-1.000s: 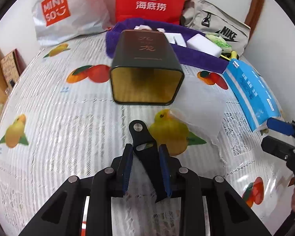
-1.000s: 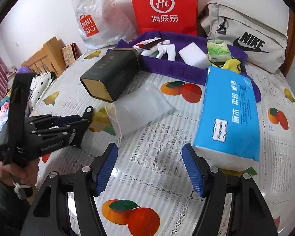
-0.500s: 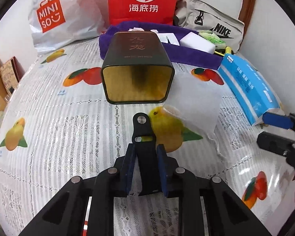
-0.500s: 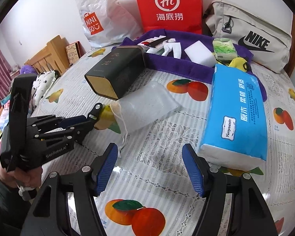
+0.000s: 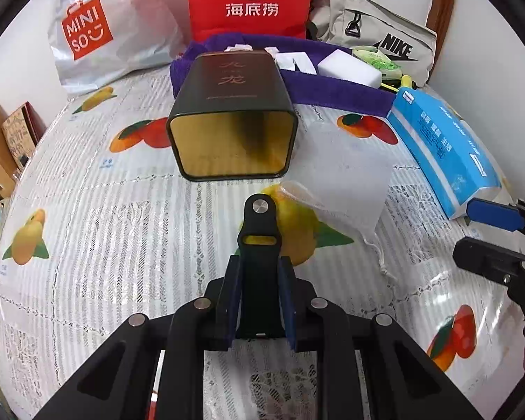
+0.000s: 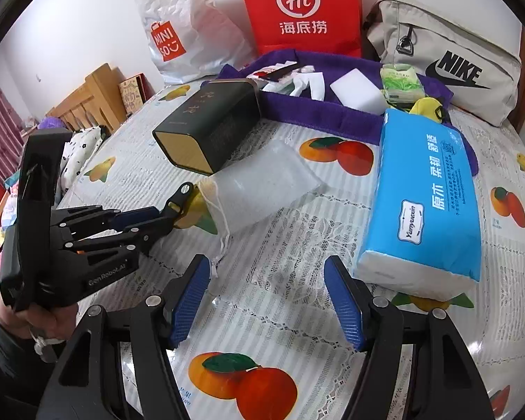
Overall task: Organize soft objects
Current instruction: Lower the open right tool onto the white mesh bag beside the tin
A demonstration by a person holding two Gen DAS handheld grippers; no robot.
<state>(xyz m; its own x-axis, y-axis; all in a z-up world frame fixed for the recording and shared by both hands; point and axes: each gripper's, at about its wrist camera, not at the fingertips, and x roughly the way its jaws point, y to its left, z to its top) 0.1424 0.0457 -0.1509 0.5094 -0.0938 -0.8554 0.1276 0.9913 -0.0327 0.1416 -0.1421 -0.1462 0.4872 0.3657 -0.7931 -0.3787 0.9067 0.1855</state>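
My left gripper [image 5: 259,262] is shut on a black rubber strap [image 5: 259,231] with a metal stud and a slot, which sticks out forward past the pads. The strap's tip hangs just short of a dark tin [image 5: 232,122] lying on its side, gold mouth toward me. A translucent white drawstring pouch [image 5: 346,175] lies flat right of the tin. In the right wrist view the left gripper [image 6: 168,210] and strap [image 6: 182,194] sit at the pouch's [image 6: 262,182] mouth. My right gripper [image 6: 266,266] stands open over the bedspread with nothing between its fingers.
A blue tissue pack [image 6: 427,196] lies at the right. A purple towel [image 6: 332,112] behind carries a white sponge [image 6: 358,92] and small packets. A red bag [image 5: 250,0], a Miniso bag [image 5: 98,31] and a Nike bag [image 6: 451,59] line the wall.
The left jaws squeezed tighter on the strap, which went from tilted to straight. The left gripper edged nearer the tin. The right gripper stayed put.
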